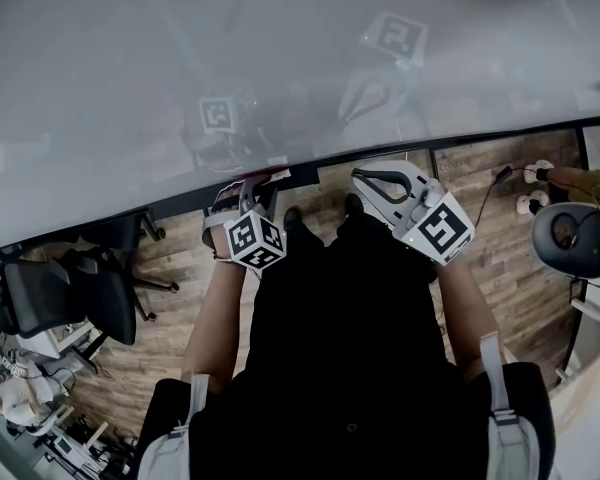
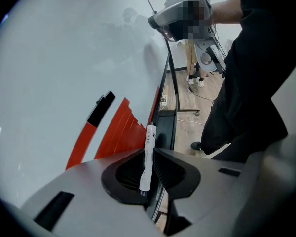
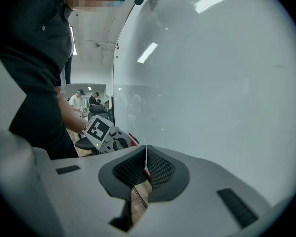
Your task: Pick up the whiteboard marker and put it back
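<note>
While steeply nose-down, left gripper tight on whiteboard marker.

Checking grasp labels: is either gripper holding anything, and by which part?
The left gripper is shut on the whiteboard marker, clamped around mid-barrel, with one end sticking out past the jaw tips. The right gripper is shut and empty.

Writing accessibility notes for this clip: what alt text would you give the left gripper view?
The left gripper has its jaws closed on a white whiteboard marker, close to a whiteboard with red stripes. To the right, a person in dark clothing stands on a wooden floor.
</note>
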Demonstrator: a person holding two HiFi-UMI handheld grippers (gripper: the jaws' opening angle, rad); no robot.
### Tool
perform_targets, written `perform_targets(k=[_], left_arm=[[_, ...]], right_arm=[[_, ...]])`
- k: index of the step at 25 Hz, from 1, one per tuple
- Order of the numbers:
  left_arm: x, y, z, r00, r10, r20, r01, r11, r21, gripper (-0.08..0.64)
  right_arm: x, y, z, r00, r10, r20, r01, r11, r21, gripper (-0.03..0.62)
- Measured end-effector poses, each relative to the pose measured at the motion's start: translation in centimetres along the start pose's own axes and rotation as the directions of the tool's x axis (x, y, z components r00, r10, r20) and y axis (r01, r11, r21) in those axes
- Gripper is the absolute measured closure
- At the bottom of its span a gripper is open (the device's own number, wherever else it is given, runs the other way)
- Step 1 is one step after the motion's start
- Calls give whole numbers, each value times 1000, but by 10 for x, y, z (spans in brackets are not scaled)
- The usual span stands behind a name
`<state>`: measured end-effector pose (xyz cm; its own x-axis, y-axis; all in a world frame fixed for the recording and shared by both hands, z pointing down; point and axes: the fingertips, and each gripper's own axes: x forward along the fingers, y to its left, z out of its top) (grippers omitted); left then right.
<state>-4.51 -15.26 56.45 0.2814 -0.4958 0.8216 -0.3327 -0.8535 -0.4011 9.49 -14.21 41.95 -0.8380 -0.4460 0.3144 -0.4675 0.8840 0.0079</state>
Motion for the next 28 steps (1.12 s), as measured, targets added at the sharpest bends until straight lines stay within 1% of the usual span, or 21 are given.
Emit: perform_targets(k=[2, 8, 11, 13, 17, 20, 24, 28], left_arm=[[-3, 0, 5, 1000, -2, 21, 1, 1000, 2, 491], [-16, -4, 24, 994, -24, 105, 25, 1000, -4, 492], [-23, -5, 37, 986, -39, 164, 43, 999, -18, 494], [-29, -6, 47, 975, -56, 216, 67, 997, -44, 494], [-44, -3, 64, 945, -73, 318, 108, 990, -94, 494], [-59, 2, 77, 919, -69, 387, 122, 986, -113, 494], [-80, 9, 94, 873, -60, 483, 144, 980, -138, 495], [-101, 25, 103, 827, -27, 561, 156, 971, -184, 495]], right_arm=[[0, -1, 2, 1000, -6, 9, 6, 1000, 11, 572], [1, -7, 4, 1000, -13, 18, 13, 1000, -4, 572], [1, -11, 6, 1000, -19, 21, 19, 1000, -10, 572], [2, -12, 7, 999, -23, 25, 23, 1000, -8, 572], [3, -12, 8, 999, -22, 35, 22, 1000, -8, 572], [4, -12, 9, 999, -17, 36, 18, 1000, -14, 572], [4, -10, 11, 999, -9, 38, 10, 1000, -20, 572], [5, -10, 15, 999, -2, 43, 3, 1000, -26, 572]])
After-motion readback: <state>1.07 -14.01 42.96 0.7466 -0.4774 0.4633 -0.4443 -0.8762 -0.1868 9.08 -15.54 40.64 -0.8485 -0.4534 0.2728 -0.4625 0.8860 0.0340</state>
